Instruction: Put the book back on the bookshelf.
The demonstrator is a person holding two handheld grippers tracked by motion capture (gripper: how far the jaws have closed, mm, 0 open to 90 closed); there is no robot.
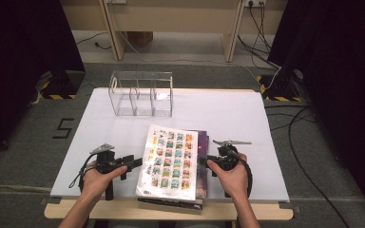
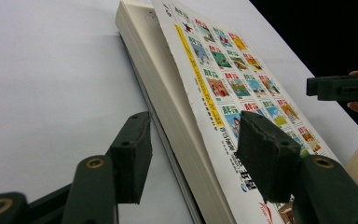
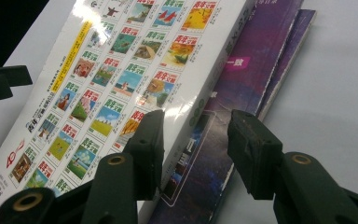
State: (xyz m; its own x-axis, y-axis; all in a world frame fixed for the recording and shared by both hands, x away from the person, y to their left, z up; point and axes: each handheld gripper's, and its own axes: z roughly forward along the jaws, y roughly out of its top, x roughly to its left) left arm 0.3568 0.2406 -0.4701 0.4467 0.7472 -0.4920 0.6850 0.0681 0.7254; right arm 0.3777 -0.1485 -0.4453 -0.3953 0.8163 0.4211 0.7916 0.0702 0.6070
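A stack of books lies at the lower centre of the high view, on the white table surface (image 1: pixel 228 114). The top item is a thick white paperback book with a grid of small colourful pictures on its cover (image 1: pixel 170 161). Beneath it lie two thinner purple-covered books (image 3: pixel 242 79), their edges projecting past the white book on its right side.

The left gripper (image 1: pixel 129 164), at the lower left of the high view, points toward the left edge of the white book. In the left gripper view its jaws stand wide apart, straddling the book's page edge without pressing on it; nothing is held.

The right gripper (image 1: pixel 208 161), at the lower right of centre, faces the stack's right edge. Its jaws are also wide apart, gripping nothing.

A clear acrylic compartment organiser (image 1: pixel 141 94) stands at the upper centre, well apart from the stack.
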